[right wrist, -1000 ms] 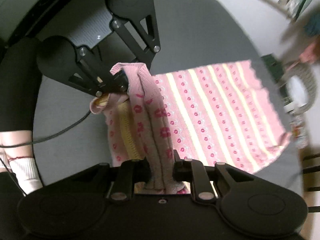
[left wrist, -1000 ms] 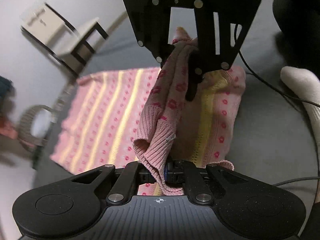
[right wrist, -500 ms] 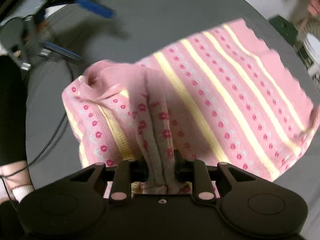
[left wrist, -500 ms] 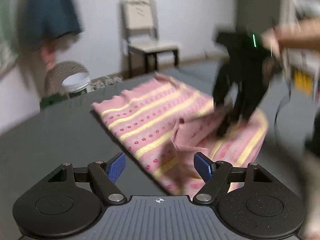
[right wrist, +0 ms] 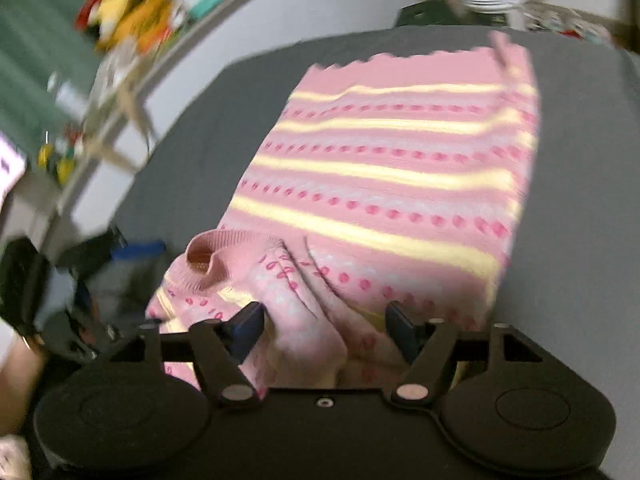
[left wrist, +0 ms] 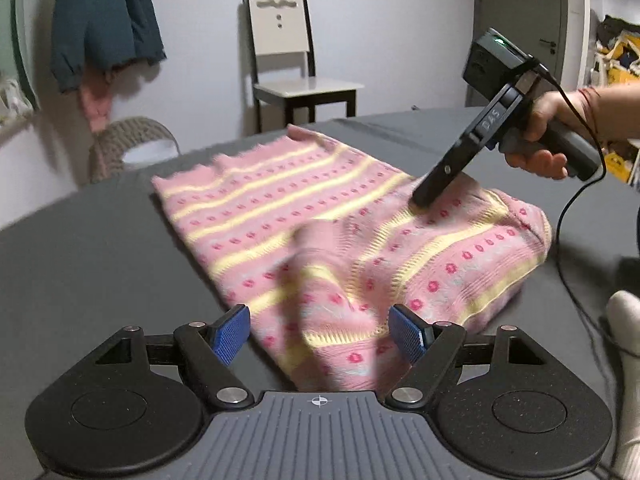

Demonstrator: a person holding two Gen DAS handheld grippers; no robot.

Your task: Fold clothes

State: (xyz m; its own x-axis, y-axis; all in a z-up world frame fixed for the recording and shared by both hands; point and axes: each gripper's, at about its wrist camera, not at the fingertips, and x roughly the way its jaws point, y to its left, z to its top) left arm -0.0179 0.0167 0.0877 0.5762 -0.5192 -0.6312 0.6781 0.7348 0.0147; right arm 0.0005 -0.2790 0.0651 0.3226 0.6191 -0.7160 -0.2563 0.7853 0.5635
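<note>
A pink knit sweater (left wrist: 280, 200) with yellow stripes and pink dots lies on a dark grey surface (left wrist: 80, 248). Its sleeve (right wrist: 288, 280) is folded over the body, cuff (right wrist: 212, 252) curled at the near left. My left gripper (left wrist: 320, 334) hovers open at the sweater's near edge, blue pads (left wrist: 234, 334) well apart, cloth below them. My right gripper (right wrist: 324, 330) has its jaws opening, with the loose sleeve cloth lying between them. In the left wrist view the right gripper (left wrist: 424, 196) tips down onto the sweater's right part, held by a hand (left wrist: 548, 148).
A chair (left wrist: 296, 60) stands behind the surface, with a woven basket (left wrist: 132, 148) and a hanging teal jacket (left wrist: 104, 20) to its left. A black cable (left wrist: 568, 216) trails off the right side near a socked foot (left wrist: 628, 320). Cluttered shelves (right wrist: 120, 12) line the wall.
Both grippers were shut on the lifted sleeve; both have let go and their jaws now stand apart. The sleeve has dropped onto the sweater. Both grippers rolled and came down lower.
</note>
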